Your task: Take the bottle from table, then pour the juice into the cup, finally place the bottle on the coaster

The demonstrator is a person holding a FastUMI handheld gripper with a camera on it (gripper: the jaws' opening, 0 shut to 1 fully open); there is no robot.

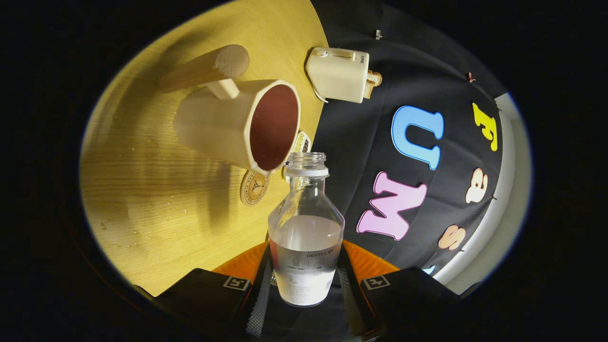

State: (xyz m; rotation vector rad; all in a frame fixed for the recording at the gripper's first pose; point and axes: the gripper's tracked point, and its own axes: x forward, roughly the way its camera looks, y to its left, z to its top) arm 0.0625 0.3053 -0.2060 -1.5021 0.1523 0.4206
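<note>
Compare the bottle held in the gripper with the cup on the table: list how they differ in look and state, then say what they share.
The bottle is clear, so its liquid shows through; the cup is opaque and cream, dark inside. The bottle narrows to a small neck; the cup has a wide mouth and a wooden handle. The bottle sits clamped between the fingers of the gripper; the cup stands free on the table. Both are open-topped.

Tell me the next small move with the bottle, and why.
Probably tip a little further. The tongs are shut on the clear uncapped plastic bottle, its open mouth sits at the rim of the cream octagonal cup, yet the liquid lies well below the neck and no stream shows.
</note>
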